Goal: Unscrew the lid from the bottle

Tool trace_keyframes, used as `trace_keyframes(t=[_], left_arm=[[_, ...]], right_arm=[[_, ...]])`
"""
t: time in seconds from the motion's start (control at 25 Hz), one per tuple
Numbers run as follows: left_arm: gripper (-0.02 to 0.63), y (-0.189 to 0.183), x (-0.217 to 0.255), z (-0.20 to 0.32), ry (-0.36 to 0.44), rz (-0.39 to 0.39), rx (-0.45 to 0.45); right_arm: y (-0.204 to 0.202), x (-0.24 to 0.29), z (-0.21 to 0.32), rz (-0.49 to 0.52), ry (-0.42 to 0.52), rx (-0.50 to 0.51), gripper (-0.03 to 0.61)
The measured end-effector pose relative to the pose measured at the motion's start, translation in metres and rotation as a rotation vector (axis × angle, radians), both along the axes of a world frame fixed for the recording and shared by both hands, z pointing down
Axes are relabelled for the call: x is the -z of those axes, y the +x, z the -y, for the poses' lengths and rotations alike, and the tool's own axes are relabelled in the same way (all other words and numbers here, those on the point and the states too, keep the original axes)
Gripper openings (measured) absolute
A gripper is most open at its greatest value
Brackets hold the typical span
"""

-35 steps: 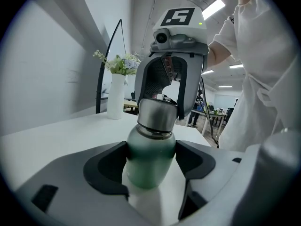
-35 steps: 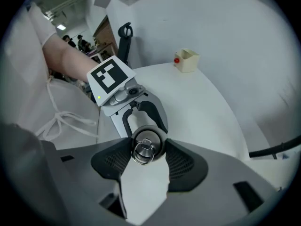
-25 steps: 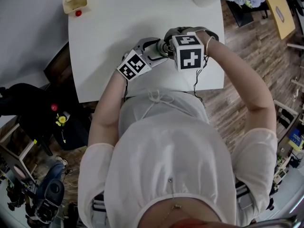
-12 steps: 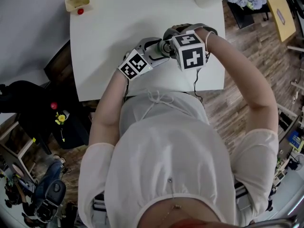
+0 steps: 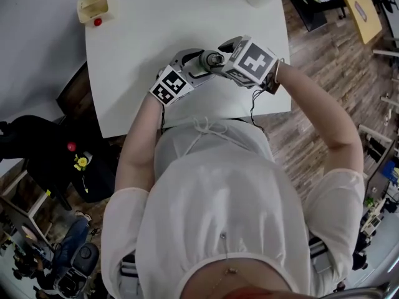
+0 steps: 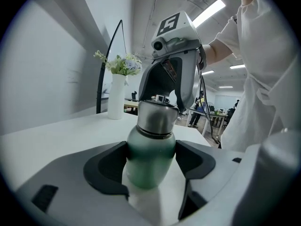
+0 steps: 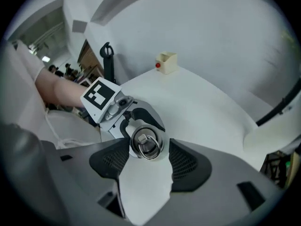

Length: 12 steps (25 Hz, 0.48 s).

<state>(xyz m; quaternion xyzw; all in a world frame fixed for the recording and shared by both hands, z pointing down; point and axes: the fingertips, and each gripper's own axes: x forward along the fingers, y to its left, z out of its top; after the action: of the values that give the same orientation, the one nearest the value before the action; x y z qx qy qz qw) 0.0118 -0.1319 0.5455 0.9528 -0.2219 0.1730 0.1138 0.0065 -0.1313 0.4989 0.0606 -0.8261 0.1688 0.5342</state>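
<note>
While clamping the green bottle (image 6: 148, 166) upright near the counter's (image 5: 143, 23) middle with the left gripper (image 6: 150, 149), easing the right gripper (image 7: 149, 150) open around the seated lid (image 7: 146, 141); apparently mid-unscrewing, removal left.

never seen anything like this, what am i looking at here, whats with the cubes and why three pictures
No robot: a person holds a two-jaw gripper in each hand; the patterned cubes are part of them. One camera sits on the person's head looking down; one rides on each gripper. The left gripper clamps a green bottle over a white table. The right gripper is around its steel lid, jaws opening. Also on the table: a vase of flowers and a small yellow box.
</note>
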Motion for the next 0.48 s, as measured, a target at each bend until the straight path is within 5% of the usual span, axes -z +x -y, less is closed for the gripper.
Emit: trace_keyframes(t=[0.2, 0.48], left_arm=[[0.344, 0.0005, 0.0009, 0.0005, -0.004, -0.003, 0.003], [0.345, 0.002, 0.0017, 0.0007, -0.006, -0.012, 0.003]], right_arm=[[-0.0006, 0.0, 0.0014, 0.02, -0.046, -0.14, 0.233], [-0.0009, -0.0022, 0.0019, -0.01, 0.005, -0.105, 0.239]])
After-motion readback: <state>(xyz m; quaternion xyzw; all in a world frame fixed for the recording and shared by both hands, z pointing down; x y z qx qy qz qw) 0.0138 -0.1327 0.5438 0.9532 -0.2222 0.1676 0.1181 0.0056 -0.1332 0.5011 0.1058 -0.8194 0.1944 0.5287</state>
